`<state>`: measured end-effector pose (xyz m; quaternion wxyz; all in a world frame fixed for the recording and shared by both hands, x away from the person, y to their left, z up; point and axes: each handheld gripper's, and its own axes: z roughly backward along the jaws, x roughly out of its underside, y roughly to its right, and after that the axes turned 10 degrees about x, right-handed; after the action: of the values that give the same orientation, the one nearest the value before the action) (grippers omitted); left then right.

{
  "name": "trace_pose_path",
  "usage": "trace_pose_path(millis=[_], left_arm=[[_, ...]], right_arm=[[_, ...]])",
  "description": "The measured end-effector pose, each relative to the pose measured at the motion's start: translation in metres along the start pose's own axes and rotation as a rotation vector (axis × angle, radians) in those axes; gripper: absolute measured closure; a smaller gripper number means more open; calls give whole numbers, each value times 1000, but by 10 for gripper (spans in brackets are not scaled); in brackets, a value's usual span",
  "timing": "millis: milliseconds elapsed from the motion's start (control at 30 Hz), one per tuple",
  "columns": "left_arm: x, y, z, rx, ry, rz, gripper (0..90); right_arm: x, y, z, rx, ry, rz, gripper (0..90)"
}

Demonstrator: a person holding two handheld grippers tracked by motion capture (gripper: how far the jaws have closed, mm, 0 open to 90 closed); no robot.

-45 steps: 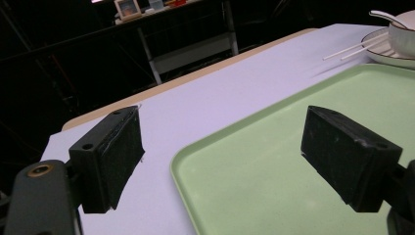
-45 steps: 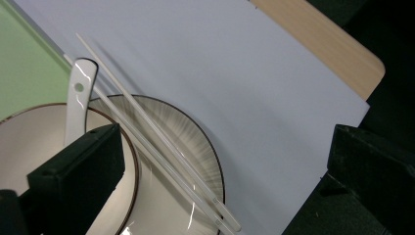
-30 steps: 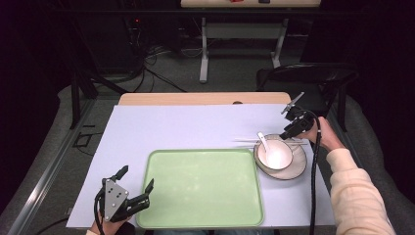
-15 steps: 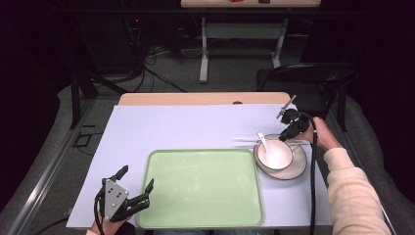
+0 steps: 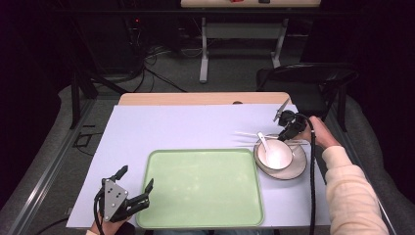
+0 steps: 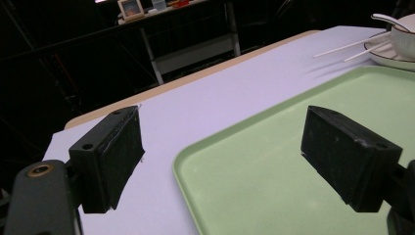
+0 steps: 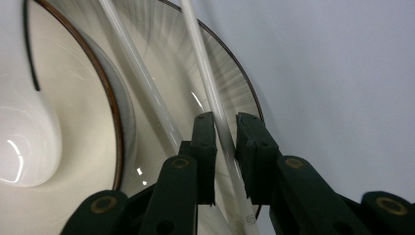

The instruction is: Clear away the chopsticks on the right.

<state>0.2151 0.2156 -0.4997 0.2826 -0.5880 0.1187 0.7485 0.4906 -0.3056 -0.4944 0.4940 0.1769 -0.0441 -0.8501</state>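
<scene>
Black jaws of the right hand-held gripper [image 7: 225,147] are pinched almost together around 1 of 2 white chopsticks [image 7: 208,78] that lie across the rim of a brown-edged plate [image 5: 297,169]; on that plate sits a white bowl [image 5: 275,155] with a white spoon [image 5: 264,141] in it. Near the table's [image 5: 195,125] front left corner, the left hand-held gripper [image 5: 134,188] hovers with its jaws spread wide, 1 over the corner of a green tray [image 5: 200,188] with nothing on it, gripping nothing.
</scene>
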Motion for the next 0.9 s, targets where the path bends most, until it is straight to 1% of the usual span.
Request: trace_pose_path(millis=[100,133,200,267,467,500,533,567,667,700,733,800,833,867,900], left_arm=[[0,0,0,0,0,0,153],[0,0,0,1,0,1,154],[0,0,0,-1,1,2,154],[0,0,0,-1,1,2,153],[0,0,0,-2,1,2,153],[0,0,0,-2,1,2,153],[0,0,0,-2,1,2,154],[0,0,0,-2,1,2,154],[0,0,0,-1,0,2,154],[0,0,0,-1,0,1,154],[0,0,0,0,0,1,154],[0,0,0,-1,0,1,154],[0,0,0,-1,0,1,154],[0,0,0,-1,0,0,154],[0,0,0,-1,-1,-1,153]], right_arm=[[-1,0,-4,-5,-12,14,797],[-1,0,-5,3,-18,23,802],[0,0,-8,-1,-11,30,812],[0,1,-8,7,4,42,837],[0,1,-7,16,19,45,842],[0,1,-5,21,20,46,842],[0,1,-4,29,34,46,842],[0,1,-2,31,40,35,843],[-1,1,4,56,53,33,843],[-1,0,7,64,46,23,844],[-1,1,8,71,55,36,844],[-1,0,11,86,51,26,843],[-2,0,13,90,43,30,844],[-2,-1,14,100,50,18,844],[-2,-1,15,105,47,19,843]])
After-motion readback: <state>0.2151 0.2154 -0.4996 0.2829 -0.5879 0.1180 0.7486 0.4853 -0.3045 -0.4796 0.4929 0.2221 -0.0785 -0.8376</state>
